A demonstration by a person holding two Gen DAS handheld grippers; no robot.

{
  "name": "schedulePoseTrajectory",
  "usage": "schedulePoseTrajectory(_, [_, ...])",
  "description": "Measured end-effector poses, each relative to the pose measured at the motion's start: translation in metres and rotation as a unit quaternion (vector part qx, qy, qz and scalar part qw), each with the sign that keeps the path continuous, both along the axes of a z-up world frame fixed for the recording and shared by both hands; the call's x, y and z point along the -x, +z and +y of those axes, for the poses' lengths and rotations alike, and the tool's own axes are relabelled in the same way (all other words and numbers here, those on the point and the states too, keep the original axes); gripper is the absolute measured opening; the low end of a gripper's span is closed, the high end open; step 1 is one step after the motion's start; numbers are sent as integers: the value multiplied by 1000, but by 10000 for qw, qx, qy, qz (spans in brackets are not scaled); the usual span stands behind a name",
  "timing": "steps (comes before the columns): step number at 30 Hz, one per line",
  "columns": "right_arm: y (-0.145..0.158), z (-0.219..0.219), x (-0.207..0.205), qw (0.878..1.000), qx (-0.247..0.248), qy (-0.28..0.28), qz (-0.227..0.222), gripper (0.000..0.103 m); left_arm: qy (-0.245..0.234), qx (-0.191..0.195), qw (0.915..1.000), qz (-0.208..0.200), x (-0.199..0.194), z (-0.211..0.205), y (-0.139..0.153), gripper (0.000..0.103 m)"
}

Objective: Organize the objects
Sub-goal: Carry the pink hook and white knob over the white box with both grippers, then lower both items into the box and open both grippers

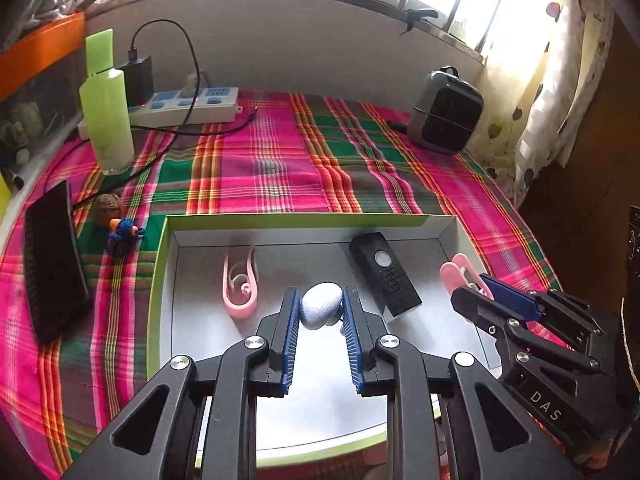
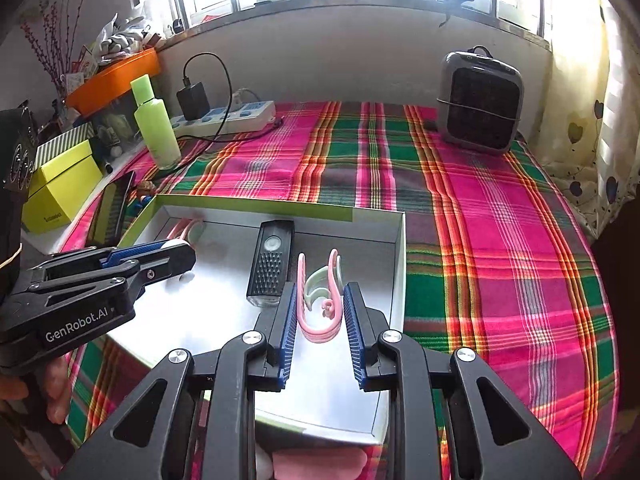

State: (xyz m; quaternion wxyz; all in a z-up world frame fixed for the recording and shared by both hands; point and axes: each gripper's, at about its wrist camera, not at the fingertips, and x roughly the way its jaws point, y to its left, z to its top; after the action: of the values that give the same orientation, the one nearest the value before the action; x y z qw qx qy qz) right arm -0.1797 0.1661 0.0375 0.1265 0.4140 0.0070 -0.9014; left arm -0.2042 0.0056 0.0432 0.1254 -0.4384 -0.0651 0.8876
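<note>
A smooth, rounded pale-blue egg-shaped object (image 1: 322, 305) is clamped in the left hand-held gripper (image 1: 321, 312) above the open box (image 1: 304, 221), and since only the ribbed blue pads (image 1: 291, 332) press on its curved sides, it could slip out and roll. A thin pink clip (image 2: 319, 300) of bendy plastic is grasped by the right hand-held gripper (image 2: 319, 312) over the same box. If let go carelessly, it could spring against the hard black ribbed device (image 2: 269, 265) or over the low cardboard wall onto the soft plaid cloth (image 2: 500, 240).

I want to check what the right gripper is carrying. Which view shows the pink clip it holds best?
The right wrist view: the pink clip sits centred between the right gripper fingers, its whole loop visible. The left wrist view shows only the clip's pink tips poking past that gripper.
</note>
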Motion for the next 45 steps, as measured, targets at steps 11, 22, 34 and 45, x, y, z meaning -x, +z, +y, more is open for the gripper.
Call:
schedulePoseTrajectory(11, [-9,-1,25,9999,-66,-9,-150,24,36,100,9998,-172,26,8,-13,20])
schedulePoseTrajectory(22, [-18,1,41,9996,-128,-22,-264,24,75,223,9993,-286,42,12,-22,20])
schedulePoseTrajectory(34, [-24,-4,46,9993,-193,36,-303,24,75,236,9992,-312,47,13,-25,20])
schedulePoseTrajectory(45, [-24,-6,46,9991,-294,39,-294,24,76,288,9990,-339,47,14,-25,22])
